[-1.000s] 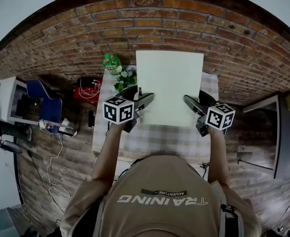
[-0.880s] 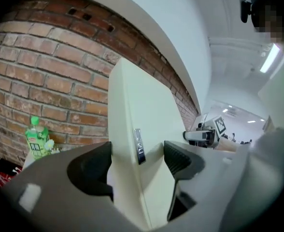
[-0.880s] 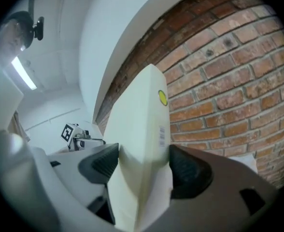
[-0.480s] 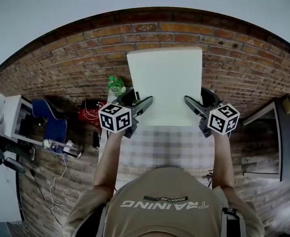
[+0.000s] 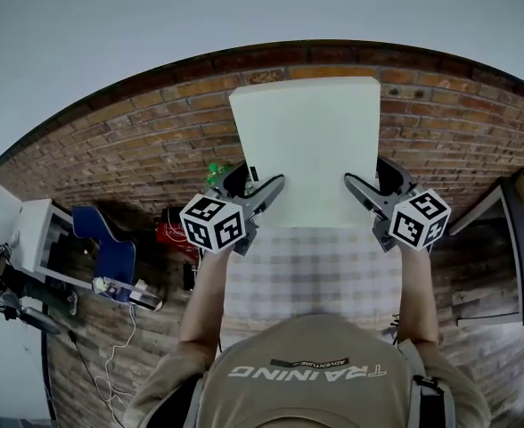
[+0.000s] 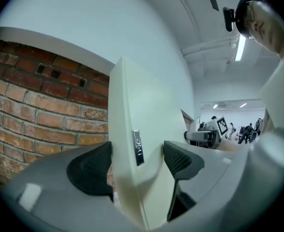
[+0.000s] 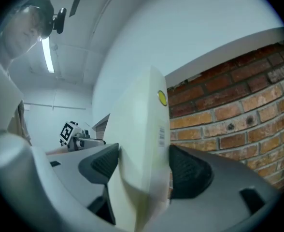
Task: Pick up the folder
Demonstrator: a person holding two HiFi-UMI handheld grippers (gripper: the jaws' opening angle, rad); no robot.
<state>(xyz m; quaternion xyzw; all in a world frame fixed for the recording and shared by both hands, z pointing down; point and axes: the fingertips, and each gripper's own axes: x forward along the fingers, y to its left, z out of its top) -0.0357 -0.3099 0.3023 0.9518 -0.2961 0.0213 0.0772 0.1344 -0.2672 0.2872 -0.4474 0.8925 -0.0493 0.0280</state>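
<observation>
— Where's the folder (image 5: 307, 150)?
— Held up off the checked surface (image 5: 311, 266), left claw (image 5: 260, 184) clamped on one edge, right claw (image 5: 369, 178) on the other.
— Any writing?
— The shirt (image 5: 307, 368) says "TRAINING"; the folder's label (image 7: 162, 135) is too blurred to read.

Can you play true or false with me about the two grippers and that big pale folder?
1. Both grippers hold the folder. True: the left gripper and the right gripper each clamp one side edge.
2. The folder lies flat on the checked table. False: it is held up in the air above the table.
3. The folder is bright red. False: it is pale cream.
4. There is a brick wall beyond the folder. True.
5. The left gripper's fingers are wide open with nothing between them. False: they are closed on the folder's edge.
</observation>
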